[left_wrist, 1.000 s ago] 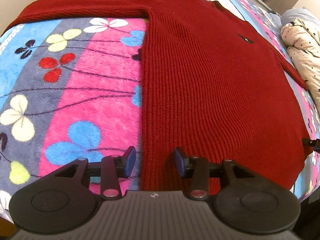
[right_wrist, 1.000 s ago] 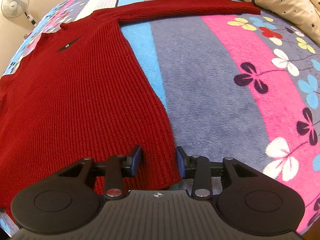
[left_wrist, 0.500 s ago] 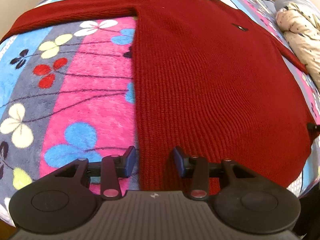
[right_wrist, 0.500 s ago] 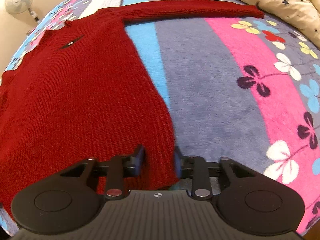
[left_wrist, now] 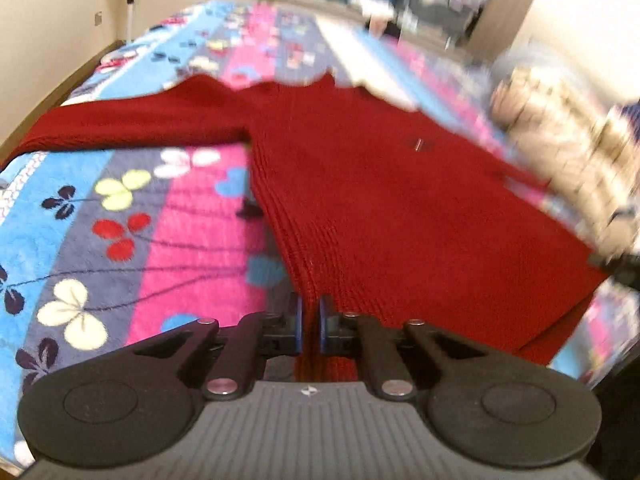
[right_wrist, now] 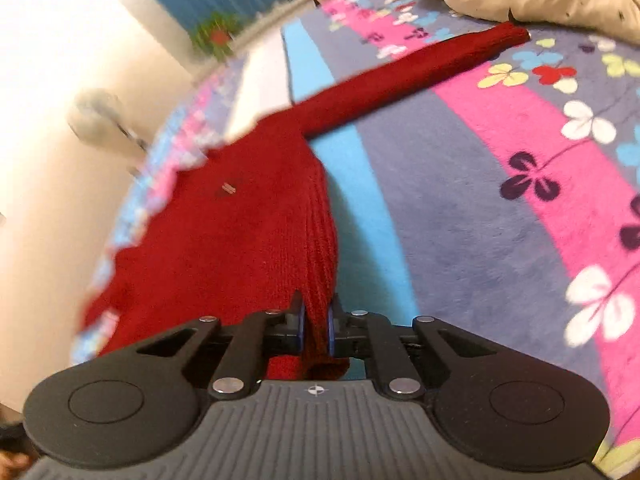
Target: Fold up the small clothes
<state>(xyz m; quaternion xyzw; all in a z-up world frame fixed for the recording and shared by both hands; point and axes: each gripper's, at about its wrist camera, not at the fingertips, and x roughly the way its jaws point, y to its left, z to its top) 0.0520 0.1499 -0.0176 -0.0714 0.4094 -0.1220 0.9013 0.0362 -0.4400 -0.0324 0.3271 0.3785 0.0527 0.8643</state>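
left gripper just closed, pinching red sweater hem corner, lower centre | right gripper likewise, clamped on other corner | sweater spread across floral blanket | I lift both corners evenly, carry hem toward collar, keep it taut

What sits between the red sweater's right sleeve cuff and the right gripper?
Right wrist view: only bare floral blanket lies between the sleeve cuff and the right gripper, which is shut on the red sweater at its hem corner.

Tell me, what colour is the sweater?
The sweater is dark red, a ribbed knit; it shows best in the left wrist view.
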